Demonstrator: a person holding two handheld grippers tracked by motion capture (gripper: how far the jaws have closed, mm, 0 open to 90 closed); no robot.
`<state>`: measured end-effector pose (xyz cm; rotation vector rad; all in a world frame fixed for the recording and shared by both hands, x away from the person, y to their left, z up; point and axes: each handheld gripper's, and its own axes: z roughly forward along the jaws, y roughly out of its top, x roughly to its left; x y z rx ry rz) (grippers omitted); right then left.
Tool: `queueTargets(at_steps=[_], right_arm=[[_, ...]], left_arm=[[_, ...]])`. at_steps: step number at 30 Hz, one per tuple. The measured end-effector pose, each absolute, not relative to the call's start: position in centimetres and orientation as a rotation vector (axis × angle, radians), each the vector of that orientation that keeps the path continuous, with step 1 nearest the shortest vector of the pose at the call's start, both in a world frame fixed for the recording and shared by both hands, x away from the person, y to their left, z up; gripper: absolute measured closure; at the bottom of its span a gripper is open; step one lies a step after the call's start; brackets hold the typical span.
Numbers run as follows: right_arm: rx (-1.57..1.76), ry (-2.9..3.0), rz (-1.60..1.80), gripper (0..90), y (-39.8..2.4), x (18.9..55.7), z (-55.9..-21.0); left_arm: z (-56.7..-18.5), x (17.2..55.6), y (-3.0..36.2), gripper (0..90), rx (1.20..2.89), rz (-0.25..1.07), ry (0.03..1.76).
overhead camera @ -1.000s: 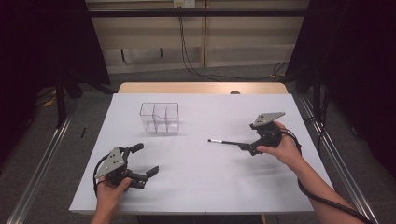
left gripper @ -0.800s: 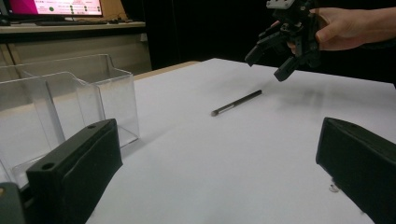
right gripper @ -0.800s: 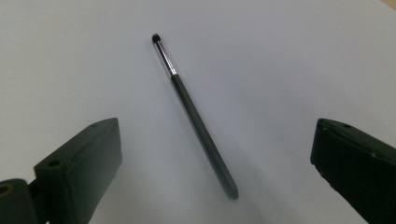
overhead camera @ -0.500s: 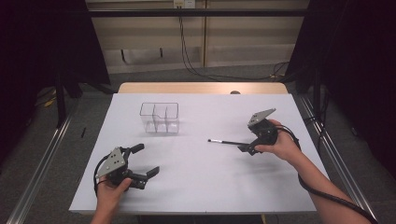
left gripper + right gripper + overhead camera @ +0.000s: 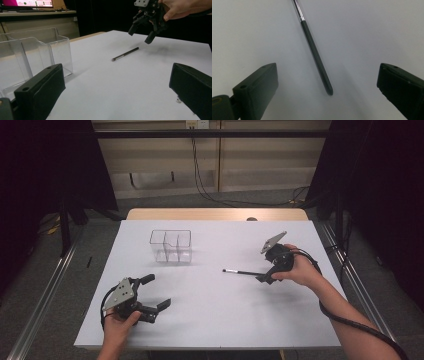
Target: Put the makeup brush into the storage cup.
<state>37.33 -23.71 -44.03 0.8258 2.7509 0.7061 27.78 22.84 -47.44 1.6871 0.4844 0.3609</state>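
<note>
White table carries a clear divided organiser toward the far left and a slim black brush right of centre, lying flat with its metal ferrule and tip pointing at the organiser. The right gripper hangs over the handle end with jaws spread wide, brush between them but untouched, while the left gripper rests near the front edge, also spread and empty. Judgement: drop straight down, square the jaws across the handle a bit forward of the butt end, then close so it doesn't roll or pivot; no legible brand or writing on brush or organiser.
</note>
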Motion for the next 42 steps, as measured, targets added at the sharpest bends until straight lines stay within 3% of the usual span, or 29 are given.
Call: queueTargets(at_steps=[25, 42], right_arm=[[0.737, 2.89, 0.398, 3.8, -22.1, 38.7, -44.3], [0.694, 2.943, 0.336, 14.2, -21.9, 39.3, -44.3]], left_arm=[[-47.5, 27.8, 22.8, 0.0, 1.694, 0.361, 0.482], [-47.6, 27.9, 22.8, 0.0, 1.693, 0.353, 0.485]])
